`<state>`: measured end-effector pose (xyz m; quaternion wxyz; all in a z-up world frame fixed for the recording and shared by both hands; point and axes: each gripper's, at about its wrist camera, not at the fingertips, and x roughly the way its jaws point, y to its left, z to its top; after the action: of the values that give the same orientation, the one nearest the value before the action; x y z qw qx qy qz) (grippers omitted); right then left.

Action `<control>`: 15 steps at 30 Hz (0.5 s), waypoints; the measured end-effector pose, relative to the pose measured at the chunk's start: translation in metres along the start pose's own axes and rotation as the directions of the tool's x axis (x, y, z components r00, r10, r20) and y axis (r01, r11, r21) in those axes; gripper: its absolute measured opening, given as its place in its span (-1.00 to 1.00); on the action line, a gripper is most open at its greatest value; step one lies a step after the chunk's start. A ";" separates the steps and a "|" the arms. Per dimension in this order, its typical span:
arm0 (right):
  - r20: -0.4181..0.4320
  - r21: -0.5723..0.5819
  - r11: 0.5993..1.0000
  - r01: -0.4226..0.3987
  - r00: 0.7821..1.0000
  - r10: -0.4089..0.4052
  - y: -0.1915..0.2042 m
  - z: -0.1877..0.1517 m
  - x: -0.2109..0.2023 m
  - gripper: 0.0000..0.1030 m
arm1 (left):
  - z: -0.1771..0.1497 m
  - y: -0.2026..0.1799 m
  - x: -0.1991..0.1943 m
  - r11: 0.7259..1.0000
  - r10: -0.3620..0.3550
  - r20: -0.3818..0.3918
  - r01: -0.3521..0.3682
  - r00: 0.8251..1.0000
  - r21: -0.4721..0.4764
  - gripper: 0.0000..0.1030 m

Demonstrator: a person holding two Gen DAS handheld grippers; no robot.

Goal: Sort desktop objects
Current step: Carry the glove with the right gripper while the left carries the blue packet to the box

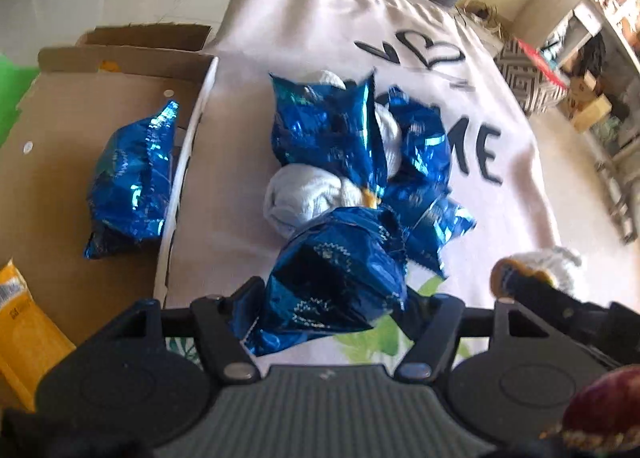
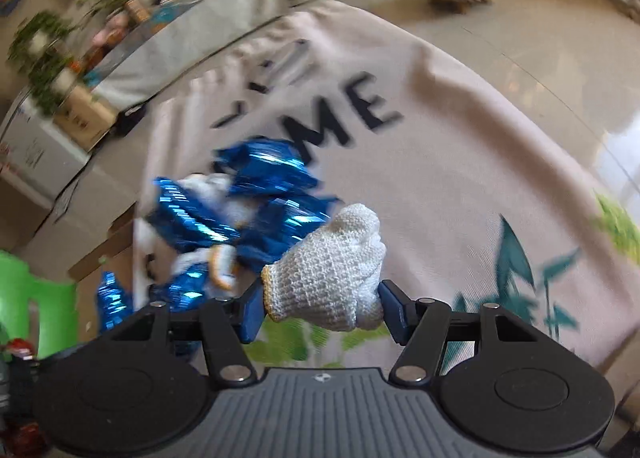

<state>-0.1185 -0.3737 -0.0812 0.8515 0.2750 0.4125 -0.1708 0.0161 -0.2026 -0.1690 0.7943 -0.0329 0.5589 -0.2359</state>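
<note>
My left gripper (image 1: 336, 298) is shut on a shiny blue foil snack bag (image 1: 340, 278) and holds it at the near edge of a pile (image 1: 360, 154) of blue foil bags and rolled white knit gloves (image 1: 304, 194) on the pale cloth. One blue bag (image 1: 132, 178) lies in the flat cardboard box (image 1: 80, 106) on the left. My right gripper (image 2: 320, 306) is shut on a rolled white knit glove (image 2: 328, 270), held above the cloth to the right of the pile (image 2: 240, 210). That glove and the right gripper also show in the left wrist view (image 1: 548, 262).
The pale cloth (image 1: 320, 18) has dark lettering and leaf prints. A yellow padded envelope (image 1: 24, 334) lies at the near left by the box. Something green (image 2: 32, 294) stands beyond the left edge. A patterned basket (image 1: 528, 78) and shelves stand on the floor.
</note>
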 end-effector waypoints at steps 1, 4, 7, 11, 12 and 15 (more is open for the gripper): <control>0.015 -0.039 0.999 -0.013 1.000 0.013 0.007 0.005 -0.005 0.16 | 0.003 0.002 -0.004 1.000 -0.008 0.013 0.008 1.000 -0.010 0.29; 0.048 -0.088 0.993 -0.073 0.996 0.078 0.017 0.010 -0.011 0.16 | 0.010 0.009 -0.016 0.999 -0.004 0.052 0.006 0.999 -0.039 0.29; 0.021 0.002 0.991 -0.136 0.991 0.135 0.017 0.007 0.002 0.16 | 0.017 0.022 -0.026 0.995 -0.017 0.067 0.024 0.998 -0.095 0.29; -0.022 0.012 0.978 -0.206 0.978 0.207 0.036 0.004 0.017 0.16 | 0.030 0.040 -0.038 0.989 -0.001 0.102 0.017 0.995 -0.150 0.29; -0.023 -0.008 0.975 -0.221 0.975 0.221 0.043 0.004 0.018 0.16 | 0.032 0.045 -0.041 0.987 0.008 0.116 0.010 0.993 -0.158 0.29; -0.033 -0.043 0.960 -0.275 0.961 0.274 0.061 0.003 0.021 0.16 | 0.041 0.060 -0.051 0.985 0.040 0.147 -0.014 0.988 -0.172 0.29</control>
<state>-0.0726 -0.3284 -0.0766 0.8676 0.3116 0.3856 -0.0375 0.0596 -0.1365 -0.1283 0.8316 -0.1107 0.5160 -0.1731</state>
